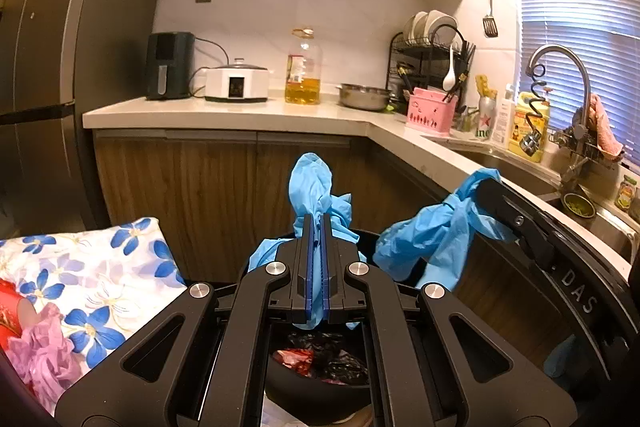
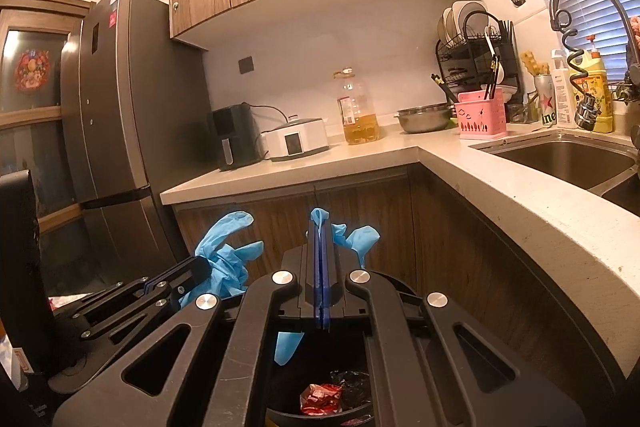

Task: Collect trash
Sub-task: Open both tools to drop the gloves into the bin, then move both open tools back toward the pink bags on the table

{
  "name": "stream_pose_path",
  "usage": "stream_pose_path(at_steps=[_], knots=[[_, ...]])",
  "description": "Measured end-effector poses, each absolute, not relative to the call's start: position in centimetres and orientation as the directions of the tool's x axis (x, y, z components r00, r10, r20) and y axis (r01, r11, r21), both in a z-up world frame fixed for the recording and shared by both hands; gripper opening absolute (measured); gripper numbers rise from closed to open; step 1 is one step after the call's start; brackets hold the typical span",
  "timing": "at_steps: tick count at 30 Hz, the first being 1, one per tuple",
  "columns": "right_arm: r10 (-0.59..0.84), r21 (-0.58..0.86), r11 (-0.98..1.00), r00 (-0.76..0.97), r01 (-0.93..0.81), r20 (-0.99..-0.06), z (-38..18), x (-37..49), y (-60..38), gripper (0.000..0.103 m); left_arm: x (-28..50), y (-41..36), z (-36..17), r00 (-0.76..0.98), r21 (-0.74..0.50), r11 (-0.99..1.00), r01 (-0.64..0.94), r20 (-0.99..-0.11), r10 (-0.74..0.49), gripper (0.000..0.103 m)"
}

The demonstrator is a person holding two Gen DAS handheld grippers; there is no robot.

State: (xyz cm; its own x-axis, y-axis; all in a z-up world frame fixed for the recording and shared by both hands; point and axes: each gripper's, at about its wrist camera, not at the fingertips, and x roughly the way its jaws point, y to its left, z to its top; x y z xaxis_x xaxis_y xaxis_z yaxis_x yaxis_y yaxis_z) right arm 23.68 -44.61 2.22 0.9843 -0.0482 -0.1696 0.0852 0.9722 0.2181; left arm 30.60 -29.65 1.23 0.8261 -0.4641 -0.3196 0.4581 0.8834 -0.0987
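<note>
In the left wrist view my left gripper (image 1: 318, 218) is shut on a crumpled blue disposable glove (image 1: 310, 183), which sticks up past the fingertips and hangs below them. To the right, my right gripper (image 1: 486, 184) is shut on a second blue glove (image 1: 424, 239) that droops leftward. The right wrist view shows that right gripper (image 2: 319, 223) pinching its blue glove (image 2: 360, 237), with the left gripper (image 2: 202, 261) and its glove (image 2: 228, 251) at the left. Both grippers hover over a black trash bin (image 1: 276, 385) (image 2: 280, 417) holding a red wrapper (image 2: 320, 397) and black plastic.
A floral cloth (image 1: 92, 267) with pink tissue (image 1: 44, 359) lies left of the bin. Wooden cabinets stand behind it under an L-shaped counter (image 2: 500, 187) carrying an air fryer (image 1: 168, 65), an oil bottle (image 1: 303, 71), a dish rack and a sink (image 2: 560, 159). A fridge (image 2: 112, 107) stands far left.
</note>
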Motion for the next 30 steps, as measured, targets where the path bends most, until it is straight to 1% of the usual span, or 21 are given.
stream_pose_path(at_steps=[4,6,7,8,9,11,12,13,15,16,17,18,19,20,21,23,24,28,30], knots=[[-0.044,0.219,0.972,0.982,0.084,-0.185,1.9,24.3,-44.7,0.002,31.1,-29.7,0.8,0.825,-0.099,0.886,0.453,-0.331,-0.459,0.003],[-0.044,0.216,0.973,0.981,0.085,-0.189,1.7,24.6,-44.7,0.002,31.3,-29.6,0.7,0.821,-0.11,0.883,0.456,-0.331,-0.465,0.009],[-0.046,0.216,0.972,0.98,0.088,-0.195,1.6,24.8,-44.8,0.004,31.3,-29.6,0.7,0.821,-0.113,0.883,0.455,-0.331,-0.465,0.012],[-0.048,0.216,0.972,0.978,0.092,-0.201,1.5,24.9,-44.8,0.007,31.4,-29.5,0.6,0.823,-0.113,0.885,0.451,-0.332,-0.461,0.02],[-0.045,0.218,0.972,0.977,0.091,-0.208,1.3,25.1,-44.9,0.009,31.5,-29.6,0.6,0.823,-0.114,0.886,0.45,-0.333,-0.46,0.031],[-0.047,0.221,0.971,0.975,0.095,-0.215,1.1,25.2,-44.9,0.022,31.5,-29.4,0.4,0.816,-0.129,0.881,0.455,-0.334,-0.471,0.041],[-0.049,0.222,0.97,0.975,0.098,-0.215,1.0,25.2,-45.0,0.026,31.6,-29.4,0.4,0.816,-0.131,0.881,0.454,-0.335,-0.471,0.045],[-0.052,0.222,0.97,0.975,0.101,-0.214,1.0,25.2,-45.0,0.029,31.6,-29.3,0.4,0.818,-0.132,0.883,0.45,-0.335,-0.467,0.048],[-0.055,0.226,0.968,0.974,0.105,-0.22,0.9,25.1,-45.2,0.029,31.6,-28.9,0.3,0.822,-0.14,0.888,0.438,-0.337,-0.459,0.058],[-0.056,0.228,0.968,0.974,0.107,-0.221,0.9,25.1,-45.2,0.031,31.6,-28.6,0.2,0.825,-0.147,0.891,0.429,-0.338,-0.453,0.061],[-0.059,0.229,0.967,0.973,0.111,-0.222,0.8,25.0,-45.3,0.037,31.6,-28.4,0.2,0.829,-0.15,0.895,0.421,-0.336,-0.447,0.066],[-0.063,0.23,0.966,0.973,0.115,-0.222,0.8,24.9,-45.3,0.041,31.5,-28.0,0.3,0.835,-0.155,0.899,0.41,-0.333,-0.438,0.069],[-0.066,0.233,0.965,0.973,0.118,-0.219,0.8,24.6,-45.3,0.047,31.4,-27.7,0.3,0.839,-0.158,0.902,0.403,-0.331,-0.433,0.071],[-0.066,0.235,0.965,0.974,0.118,-0.217,0.8,24.4,-45.3,0.049,31.2,-27.3,0.3,0.845,-0.159,0.906,0.392,-0.327,-0.423,0.075],[-0.069,0.236,0.964,0.974,0.12,-0.214,0.7,24.1,-45.2,0.051,31.0,-27.0,0.3,0.853,-0.156,0.912,0.379,-0.325,-0.41,0.078],[-0.073,0.238,0.963,0.974,0.125,-0.216,0.7,23.7,-45.0,0.062,30.3,-26.2,0.2,0.865,-0.148,0.922,0.357,-0.32,-0.387,0.081],[-0.071,0.243,0.962,0.974,0.123,-0.213,0.6,23.3,-44.9,0.064,30.1,-25.9,0.2,0.869,-0.145,0.926,0.348,-0.32,-0.377,0.084],[-0.081,0.244,0.961,0.974,0.132,-0.211,0.6,22.1,-44.3,0.076,28.5,-24.0,-0.1,0.891,-0.136,0.946,0.294,-0.32,-0.323,0.086],[-0.075,0.249,0.96,0.974,0.128,-0.214,0.5,21.6,-44.0,0.078,27.5,-22.7,-0.3,0.906,-0.133,0.959,0.252,-0.316,-0.282,0.087]])
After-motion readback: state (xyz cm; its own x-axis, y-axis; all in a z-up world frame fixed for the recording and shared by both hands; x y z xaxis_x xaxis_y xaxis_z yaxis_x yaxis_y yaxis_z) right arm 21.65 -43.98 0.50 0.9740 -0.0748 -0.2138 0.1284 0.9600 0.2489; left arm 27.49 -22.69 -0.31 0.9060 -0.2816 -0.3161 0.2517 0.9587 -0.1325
